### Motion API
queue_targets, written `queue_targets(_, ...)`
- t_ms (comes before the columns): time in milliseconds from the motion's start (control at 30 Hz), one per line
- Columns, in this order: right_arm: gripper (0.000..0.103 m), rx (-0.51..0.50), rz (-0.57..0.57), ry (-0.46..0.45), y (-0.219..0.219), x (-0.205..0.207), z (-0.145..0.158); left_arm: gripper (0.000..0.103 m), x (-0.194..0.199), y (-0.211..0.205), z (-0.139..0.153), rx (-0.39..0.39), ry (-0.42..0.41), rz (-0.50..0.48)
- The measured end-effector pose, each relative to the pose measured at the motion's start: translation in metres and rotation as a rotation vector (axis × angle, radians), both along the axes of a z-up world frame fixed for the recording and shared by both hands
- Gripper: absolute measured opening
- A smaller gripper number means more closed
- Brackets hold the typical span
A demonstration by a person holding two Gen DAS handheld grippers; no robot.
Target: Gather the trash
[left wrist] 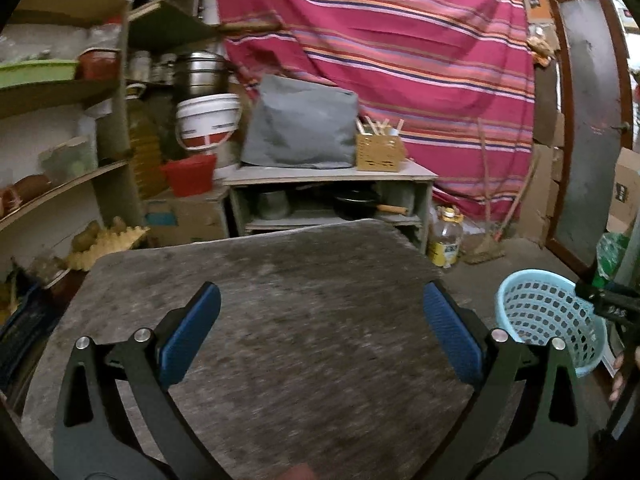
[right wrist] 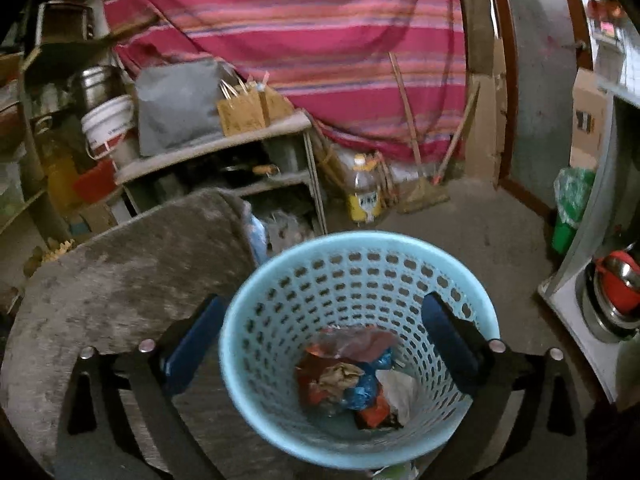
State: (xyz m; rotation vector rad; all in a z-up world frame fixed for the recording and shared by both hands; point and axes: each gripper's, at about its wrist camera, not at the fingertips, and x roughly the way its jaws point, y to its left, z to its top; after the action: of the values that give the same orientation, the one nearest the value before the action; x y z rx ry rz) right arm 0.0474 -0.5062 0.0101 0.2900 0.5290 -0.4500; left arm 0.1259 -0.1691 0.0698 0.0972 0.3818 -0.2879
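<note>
A light blue perforated trash basket (right wrist: 280, 292) stands on the floor beside the grey stone table (right wrist: 120, 272). Crumpled wrappers and plastic trash (right wrist: 352, 372) lie in its bottom, red, blue and white. My right gripper (right wrist: 320, 344) is open and empty, held directly above the basket's mouth. My left gripper (left wrist: 320, 328) is open and empty over the grey table top (left wrist: 288, 280). The basket shows at the right in the left wrist view (left wrist: 540, 312), with part of the right gripper above it.
A low shelf unit (left wrist: 332, 178) with a grey cover and a wicker box stands behind the table. A plastic bottle (left wrist: 446, 240) and a broom (left wrist: 488, 240) sit on the floor by a striped red cloth. Wooden shelves line the left.
</note>
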Motion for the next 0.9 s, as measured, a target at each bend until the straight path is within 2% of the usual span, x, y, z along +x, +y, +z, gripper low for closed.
queue_targets(100, 0.099, -0.074, 0.026, -0.024, 0.029, -0.008, 0.012, 0.098, -0.011, 0.023, 0.000, 0.002, -0.021, 0.020)
queue_targets(267, 0.099, -0.152, 0.049, -0.012, 0.068, -0.015, 0.015, 0.098, -0.033, 0.058, -0.008, 0.019, -0.057, 0.074)
queue_targets(433, 0.099, -0.152, 0.108, -0.058, 0.116, -0.032, 0.014, 0.098, -0.051, 0.090, -0.025, 0.008, -0.042, 0.103)
queue_targets(600, 0.099, -0.196, 0.182, -0.109, 0.173, -0.046, 0.012, 0.098, -0.068, 0.114, -0.042, 0.022, -0.043, 0.142)
queue_targets(733, 0.099, -0.184, 0.218, -0.158, 0.204, -0.055, 0.009, 0.098, -0.080, 0.131, -0.052, 0.021, -0.056, 0.171)
queue_targets(900, 0.099, -0.181, 0.238, -0.152, 0.227, -0.055, -0.003, 0.098, -0.087, 0.154, -0.061, -0.011, -0.052, 0.199)
